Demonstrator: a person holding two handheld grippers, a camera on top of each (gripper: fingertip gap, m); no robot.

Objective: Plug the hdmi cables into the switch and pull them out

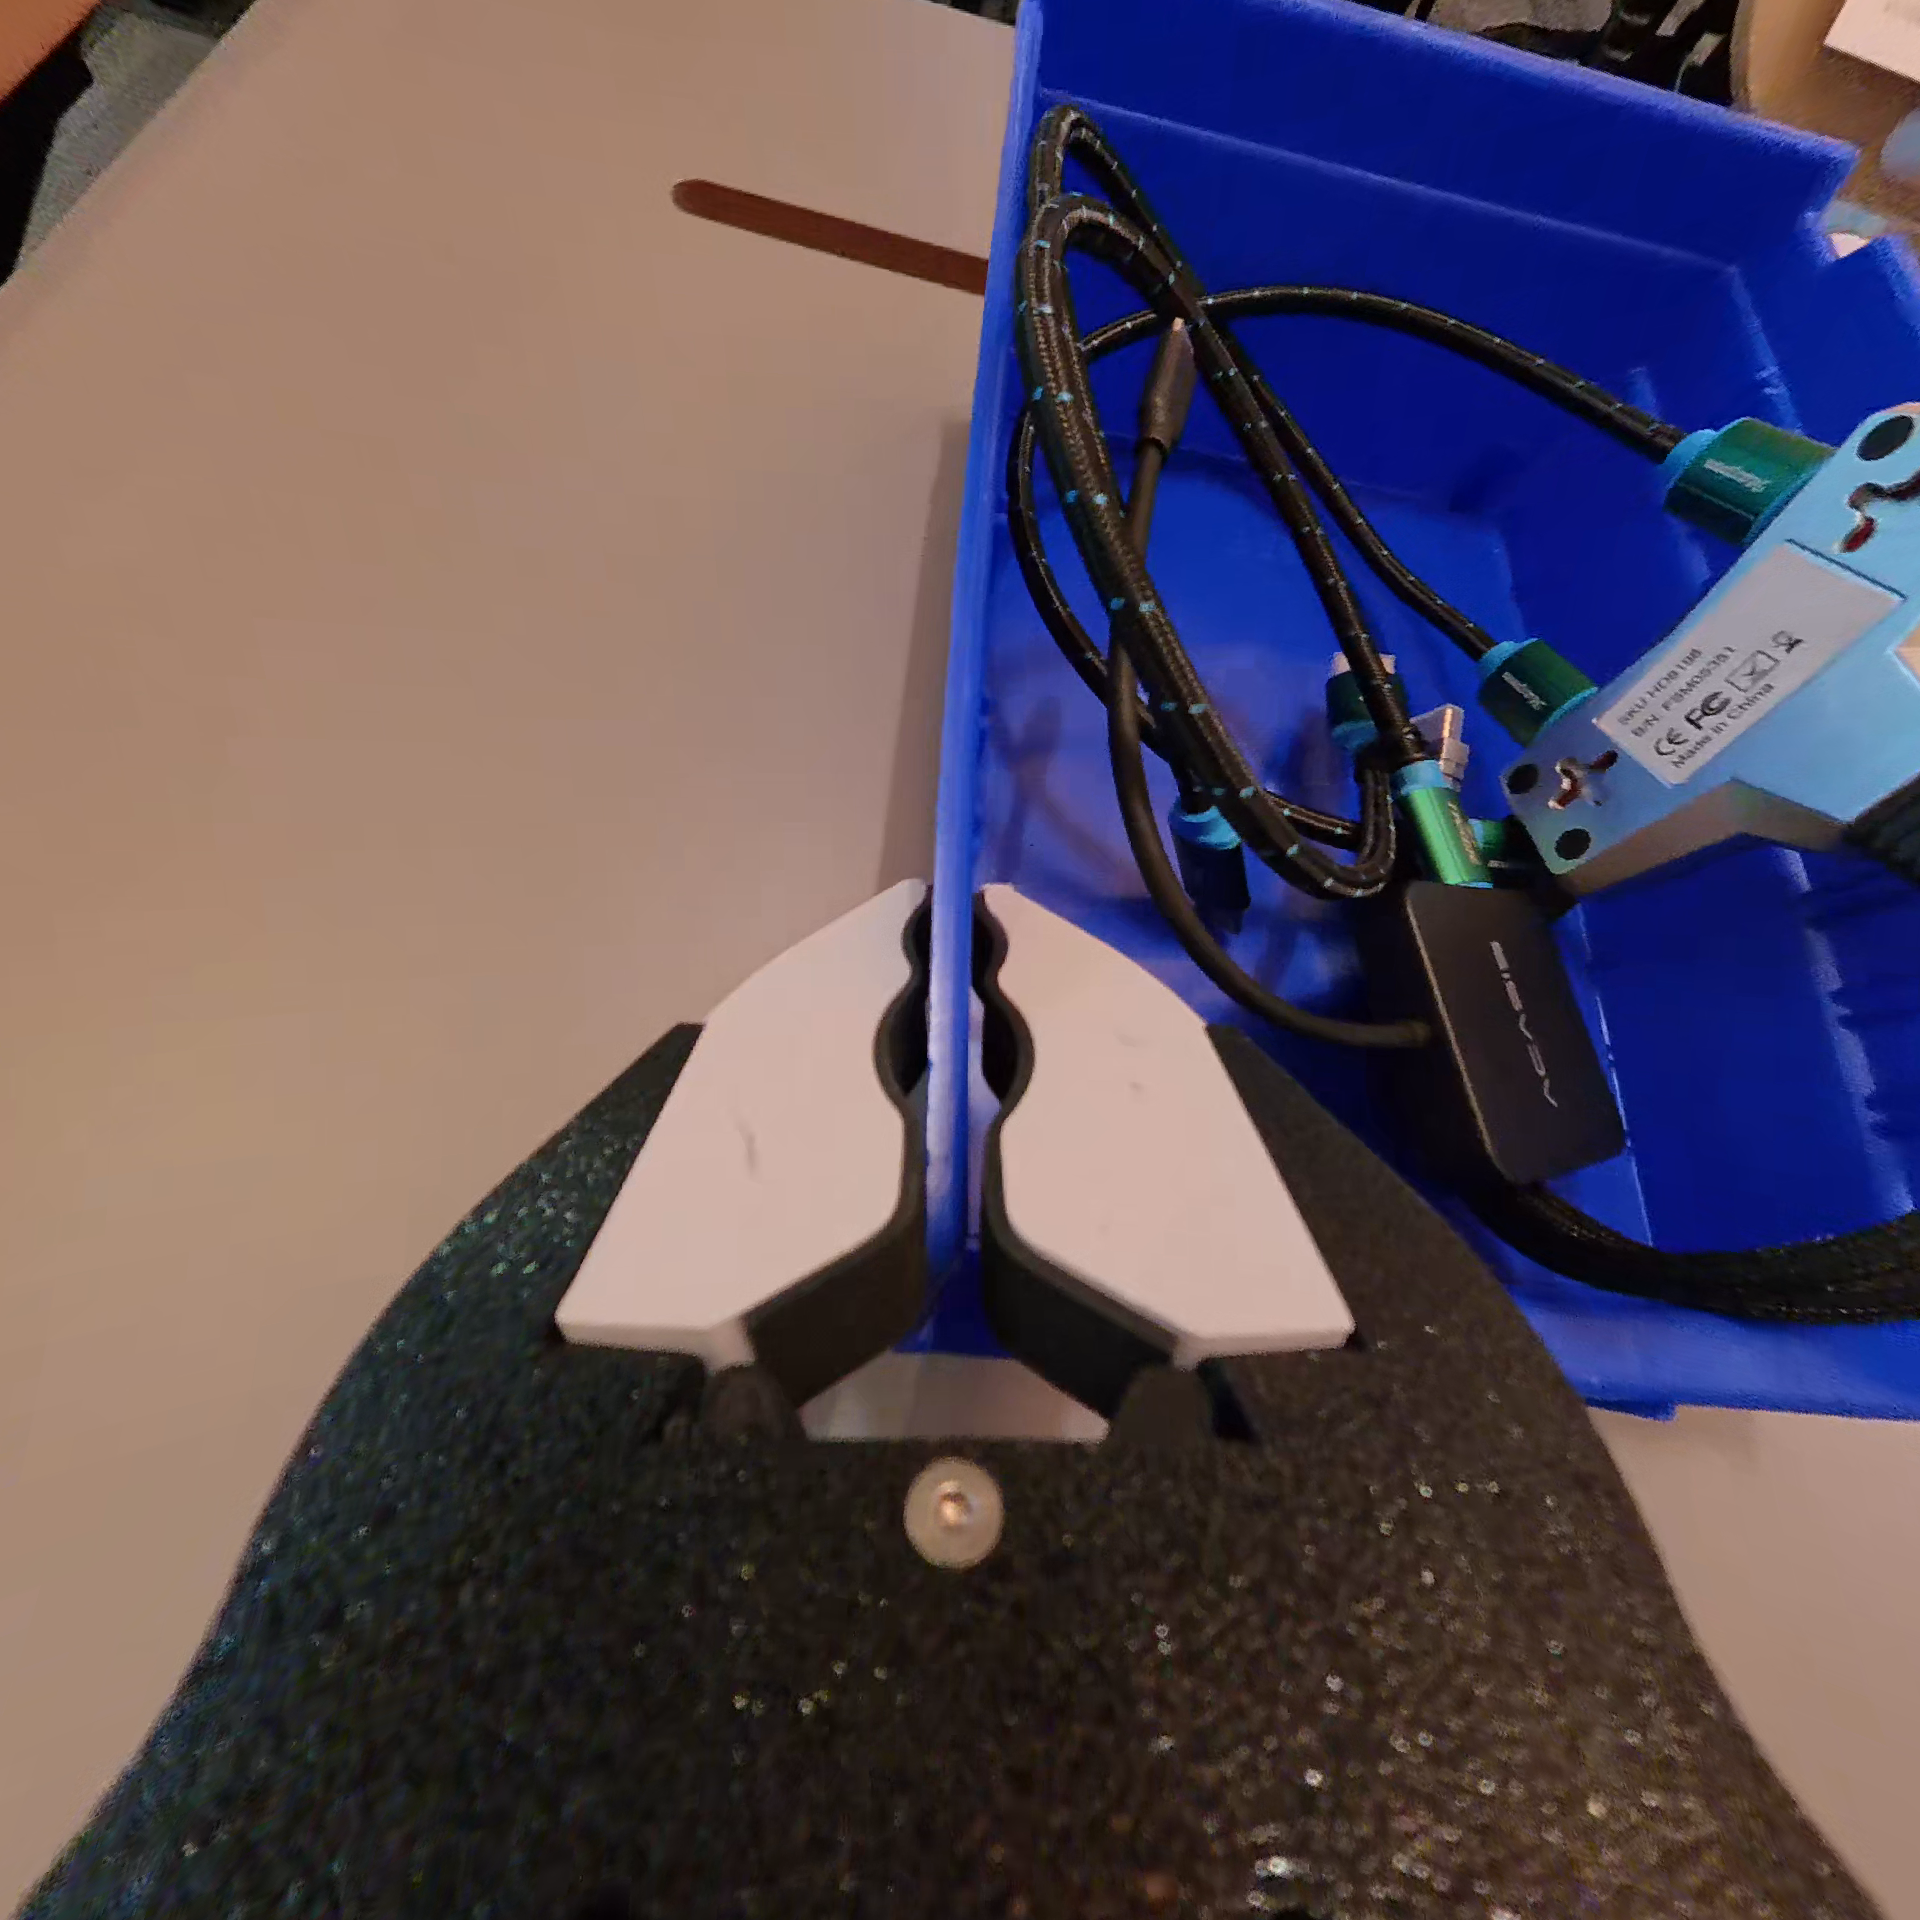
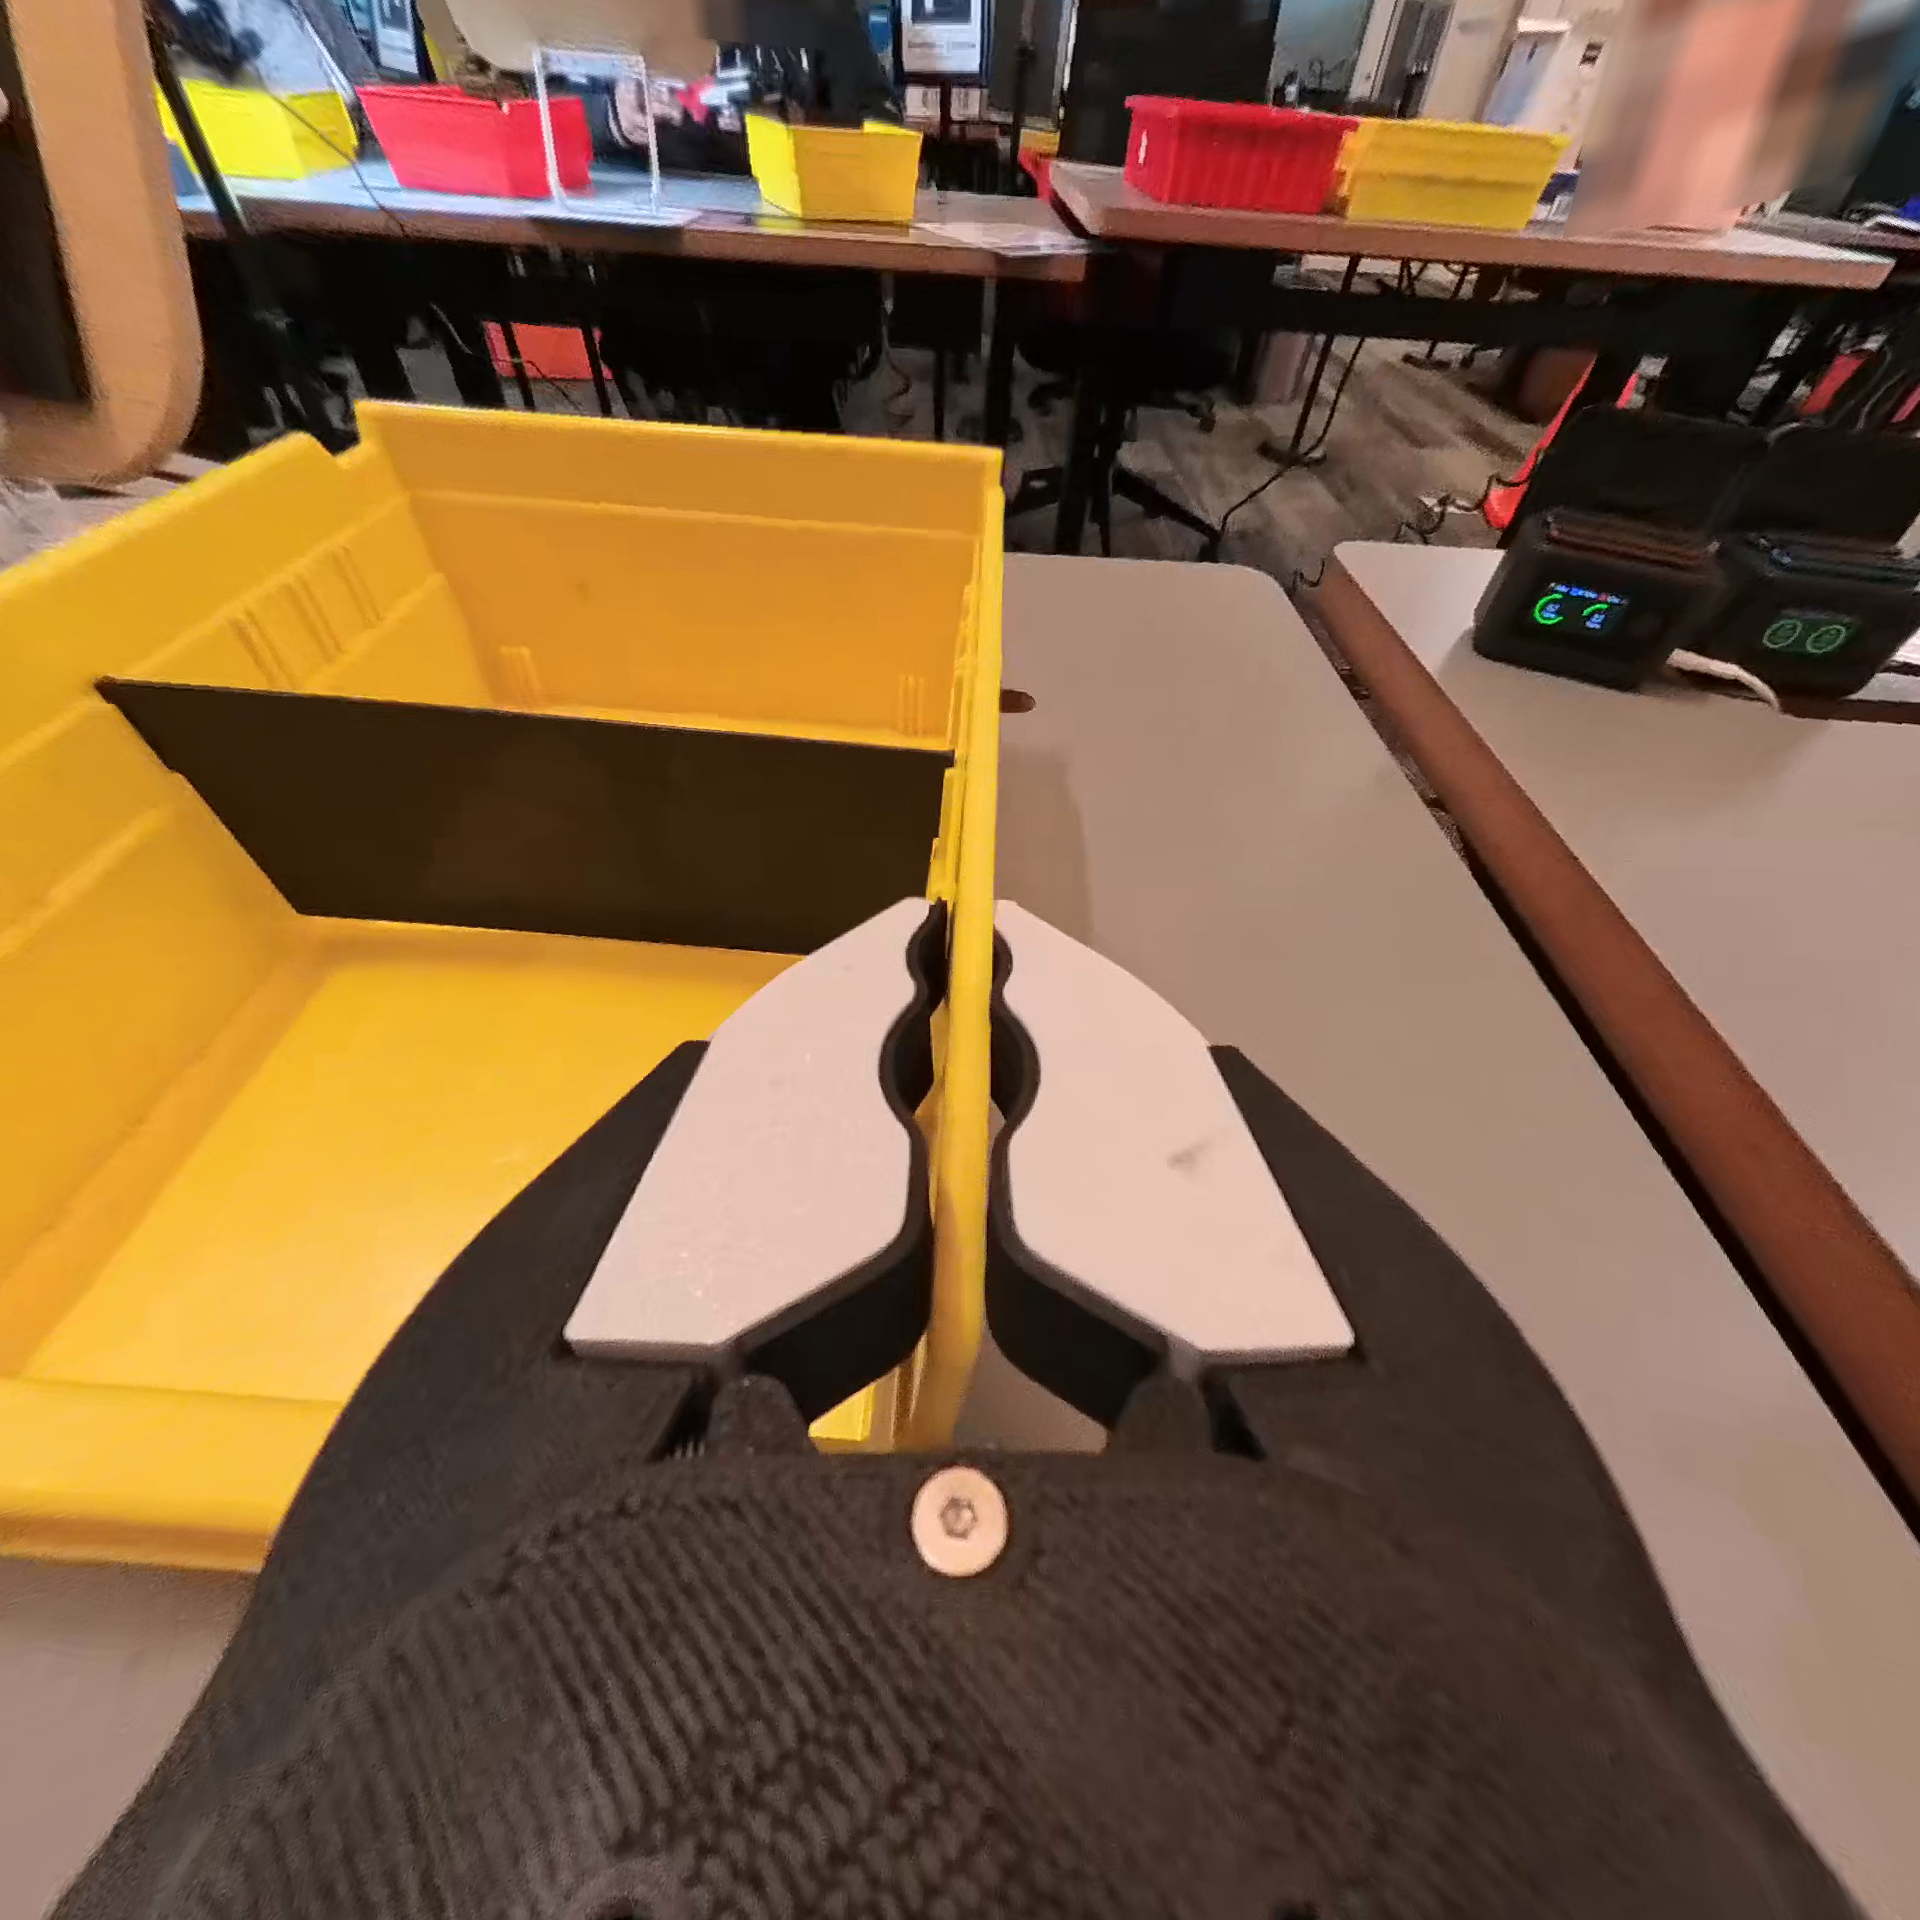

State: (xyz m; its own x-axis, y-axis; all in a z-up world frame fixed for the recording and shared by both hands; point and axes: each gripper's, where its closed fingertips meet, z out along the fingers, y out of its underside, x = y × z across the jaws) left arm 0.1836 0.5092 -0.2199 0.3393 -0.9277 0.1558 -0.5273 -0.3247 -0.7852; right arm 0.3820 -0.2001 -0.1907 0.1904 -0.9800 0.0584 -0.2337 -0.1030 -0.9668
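Grey surface [image 1: 416, 623] carries blue bin [image 1: 1351, 187] pinched at its wall by left tool [image 1: 951, 914], yellow bin [image 2: 675, 488] likewise by right tool [image 2: 961, 920]; inside blue: light rigid switch [image 1: 1704, 727], limp braided cables [image 1: 1091, 499], best gripped by stiff plugs.

Braided cloth cables [image 1: 1081, 582]; smooth plastic blue bin [image 1: 1382, 197].

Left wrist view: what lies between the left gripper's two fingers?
The blue bin's side wall stands between the left gripper's fingers, shown in the left wrist view.
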